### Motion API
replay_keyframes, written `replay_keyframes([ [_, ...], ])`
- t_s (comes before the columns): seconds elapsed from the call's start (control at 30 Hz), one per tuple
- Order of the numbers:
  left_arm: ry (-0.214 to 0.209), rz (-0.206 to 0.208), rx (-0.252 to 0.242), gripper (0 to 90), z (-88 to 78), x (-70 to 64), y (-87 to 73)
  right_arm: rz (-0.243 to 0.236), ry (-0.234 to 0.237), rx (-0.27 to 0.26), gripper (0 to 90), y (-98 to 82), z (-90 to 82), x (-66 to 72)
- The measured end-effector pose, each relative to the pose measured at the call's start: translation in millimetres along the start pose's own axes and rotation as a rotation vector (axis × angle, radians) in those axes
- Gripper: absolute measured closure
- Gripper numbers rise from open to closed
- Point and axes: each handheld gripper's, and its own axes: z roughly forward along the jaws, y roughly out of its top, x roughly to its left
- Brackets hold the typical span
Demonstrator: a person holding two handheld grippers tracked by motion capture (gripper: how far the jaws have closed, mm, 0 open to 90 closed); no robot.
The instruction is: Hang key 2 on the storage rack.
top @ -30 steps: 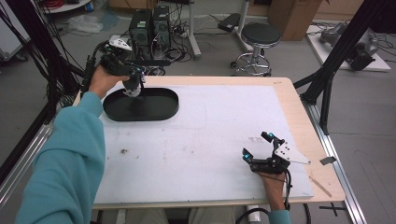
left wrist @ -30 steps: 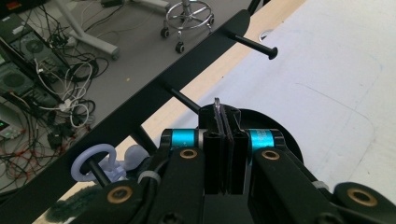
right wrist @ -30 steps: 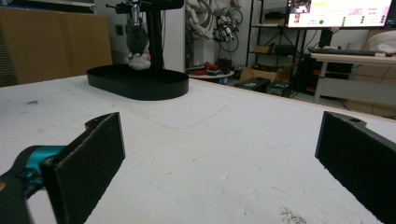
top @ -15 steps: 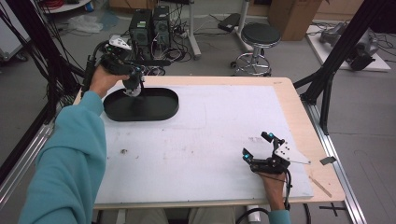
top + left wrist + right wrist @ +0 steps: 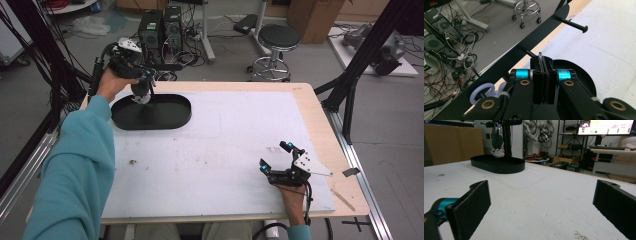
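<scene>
The left claw (image 5: 543,75) is pinched shut on a thin ring (image 5: 540,58), held just under the black stand's (image 5: 151,111) slanted arm, between two of its pegs (image 5: 571,23); more pale rings (image 5: 483,92) hang on a peg nearby. The stand sits at the desk's (image 5: 225,150) far left corner. Well apart, the right claw (image 5: 276,156) rests near the front edge, jaws wide open and holding nothing

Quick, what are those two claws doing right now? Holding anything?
Left claw: closed on a thin pale ring, up by the black rack.
Right claw: wide open, holding nothing, low over the white table.
</scene>
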Motion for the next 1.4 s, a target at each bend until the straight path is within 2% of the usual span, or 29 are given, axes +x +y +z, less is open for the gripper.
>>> replay_keyframes([
  [0.67, 0.018, -0.011, -0.038, 87.2, 3.6, 3.3, -0.9, -0.003, 0.003, 0.001, 0.7, 0.0, 0.0, 0.2],
  [0.7, 0.030, -0.015, -0.048, 86.0, 3.3, 3.2, -0.6, -0.003, 0.003, 0.002, 0.7, 0.0, 0.0, 0.2],
  [0.77, 0.049, -0.024, -0.064, 76.4, 1.7, 4.3, 0.2, -0.006, 0.002, 0.000, 0.7, 0.0, 0.1, 0.1],
  [0.87, 0.064, -0.029, -0.064, 76.2, -0.3, 5.1, -0.5, -0.001, 0.002, 0.003, 0.6, 0.0, -0.1, 0.4],
  [0.9, 0.069, -0.027, -0.063, 73.7, -0.8, 5.2, -0.7, -0.002, 0.003, 0.002, 0.7, 0.0, 0.0, 0.3],
  [0.97, 0.069, -0.032, -0.084, 62.7, -1.8, 5.5, -1.0, -0.006, 0.003, 0.000, 0.7, 0.0, 0.1, 0.1],
  [1.07, 0.083, -0.012, -0.182, 35.6, -3.9, 4.1, -3.5, -0.002, 0.001, 0.002, 0.7, 0.0, -0.2, 0.3],
  [1.13, 0.124, -0.006, -0.237, 19.1, -6.3, 1.0, -6.0, -0.002, 0.003, 0.001, 0.7, 0.0, 0.0, 0.2],
  [1.17, 0.121, -0.008, -0.280, 10.9, -8.5, 0.5, -8.1, 0.001, 0.003, 0.004, 0.6, -0.1, -0.2, 0.3],
  [1.2, 0.116, -0.013, -0.292, 5.0, -10.5, 0.4, -9.0, 0.002, 0.003, 0.003, 0.7, -0.1, -0.1, 0.3],
  [1.3, 0.089, -0.041, -0.369, 1.7, -20.4, -3.0, -15.4, 0.002, 0.002, 0.004, 0.7, -0.1, -0.2, 0.3],
  [1.4, 0.054, -0.039, -0.392, 1.7, -30.7, -7.1, -22.2, -0.002, 0.003, 0.000, 0.7, -0.1, 0.0, -0.4],
])
